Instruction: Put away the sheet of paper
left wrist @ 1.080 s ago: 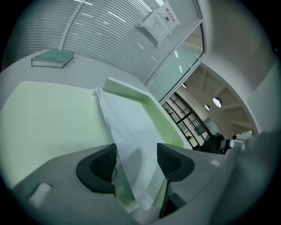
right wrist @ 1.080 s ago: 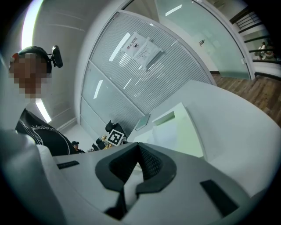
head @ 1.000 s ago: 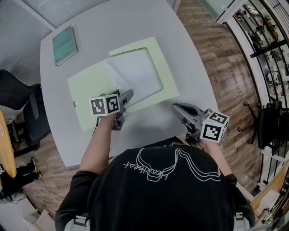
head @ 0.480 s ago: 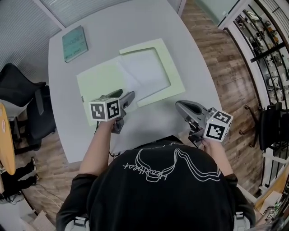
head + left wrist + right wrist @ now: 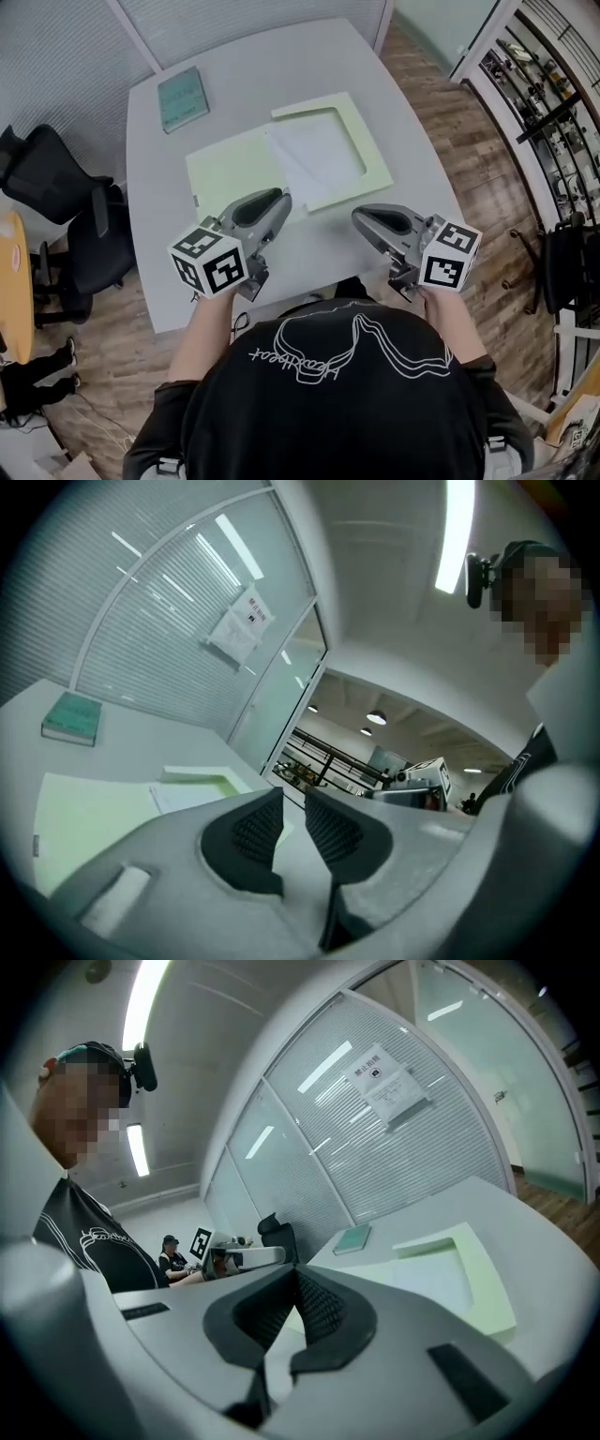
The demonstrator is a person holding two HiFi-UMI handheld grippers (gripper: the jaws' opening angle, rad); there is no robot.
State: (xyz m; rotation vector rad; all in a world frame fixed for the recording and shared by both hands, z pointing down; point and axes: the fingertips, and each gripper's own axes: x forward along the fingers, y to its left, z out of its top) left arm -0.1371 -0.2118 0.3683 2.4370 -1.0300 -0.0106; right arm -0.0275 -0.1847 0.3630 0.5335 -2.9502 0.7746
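A white sheet of paper [image 5: 319, 150] lies inside the right half of an open pale green folder [image 5: 230, 169] on the grey table [image 5: 281, 66]. Both grippers are raised in front of the person, short of the folder's near edge and touching nothing. The left gripper [image 5: 279, 200] points at the folder; its jaws are closing, a narrow gap still shows between the pads [image 5: 253, 832], and nothing is in it. To its right, the right gripper [image 5: 363, 218] has its pads [image 5: 323, 1309] meeting at the tips, empty. The folder [image 5: 487, 1288] and paper [image 5: 431, 1283] show beyond it.
A teal book [image 5: 183, 97] lies at the table's far left corner. A black office chair [image 5: 56, 187] stands left of the table. Wood floor and shelving [image 5: 544, 103] are on the right. Glass partition walls with blinds [image 5: 178, 602] stand behind the table.
The left gripper has drawn back from the folder's near edge and risen toward the person, and its jaws have narrowed. The right gripper has barely moved.
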